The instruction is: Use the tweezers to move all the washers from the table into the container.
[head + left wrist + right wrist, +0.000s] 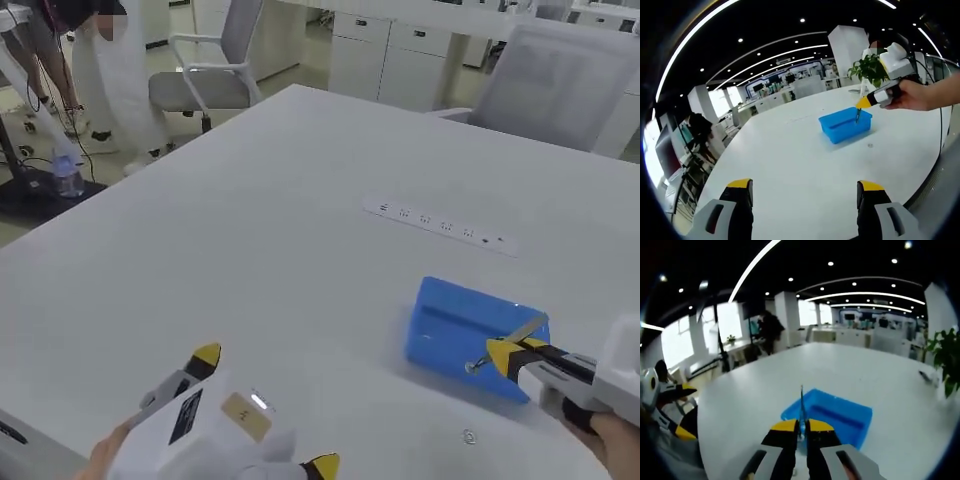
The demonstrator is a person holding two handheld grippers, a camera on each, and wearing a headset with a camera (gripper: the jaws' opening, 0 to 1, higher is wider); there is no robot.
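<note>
Tweezers (802,405) clamped in the fingers of the right gripper (801,426) reach over the blue container (440,330); one washer (469,436), yet to be moved, lies on the tabletop (300,200) just beside it. The left gripper (805,187) stands with fingers wide.

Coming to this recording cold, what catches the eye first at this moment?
The blue rectangular plastic container at the right of the white table stands out, with the right hand-held gripper clamping thin metal tweezers over it. One small metal washer lies on the table nearer the person; the left hand-held gripper is open at lower left.
</note>
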